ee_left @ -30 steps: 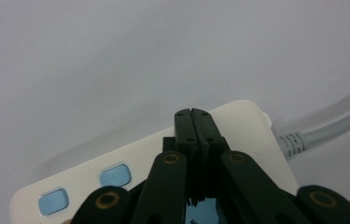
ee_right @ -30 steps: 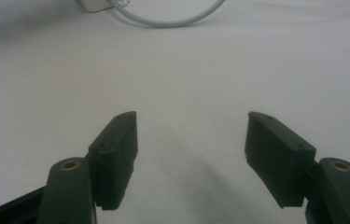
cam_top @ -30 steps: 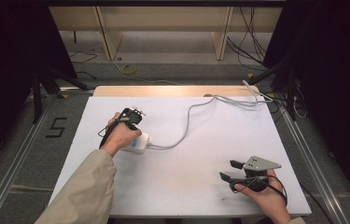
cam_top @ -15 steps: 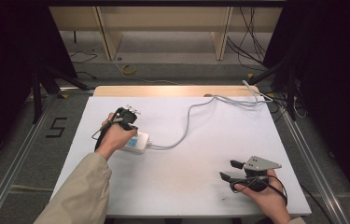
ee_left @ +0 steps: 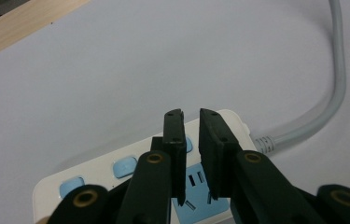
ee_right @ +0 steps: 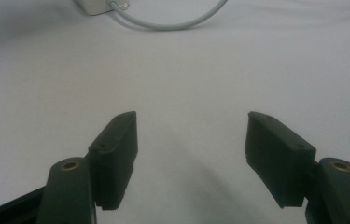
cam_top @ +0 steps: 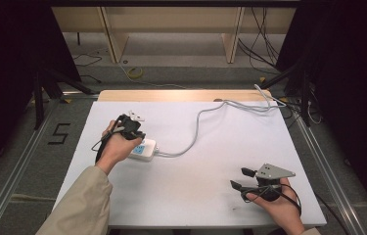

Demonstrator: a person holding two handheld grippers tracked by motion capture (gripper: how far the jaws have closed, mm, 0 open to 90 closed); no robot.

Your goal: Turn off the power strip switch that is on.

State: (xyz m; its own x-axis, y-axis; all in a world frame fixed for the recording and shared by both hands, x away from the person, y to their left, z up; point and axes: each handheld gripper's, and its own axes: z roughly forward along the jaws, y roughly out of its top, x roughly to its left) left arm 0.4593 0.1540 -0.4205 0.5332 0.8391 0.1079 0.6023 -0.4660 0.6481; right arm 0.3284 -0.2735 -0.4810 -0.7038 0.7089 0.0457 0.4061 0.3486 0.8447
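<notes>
White plastic, with pale blue switch buttons and socket faces, the small rectangular power strip (ee_left: 163, 172) lies flat on the white table top (cam_top: 205, 196), directly under and just ahead of the left gripper (ee_left: 190, 122). Its thick grey cable (ee_left: 324, 112) leaves the end off to that gripper's right and curves away across the table toward the far edge.

The left gripper hangs just above the strip's socket end. Its jaws have just been opening: a second ago they were fully pinched together, and now a narrow slit shows between the pads, with nothing in it and the blue socket face visible through the gap. The left hand (cam_top: 115, 147) has also drifted a little toward the table's left side and lifted compared with a second ago. That reads to me as letting go after a press or pinch at the strip, so the work on it looks finished or paused, and the strip rests free.

Well apart, near the person's edge, the right gripper (ee_right: 191, 140) rests low over bare table, jaws spread wide and empty.
</notes>
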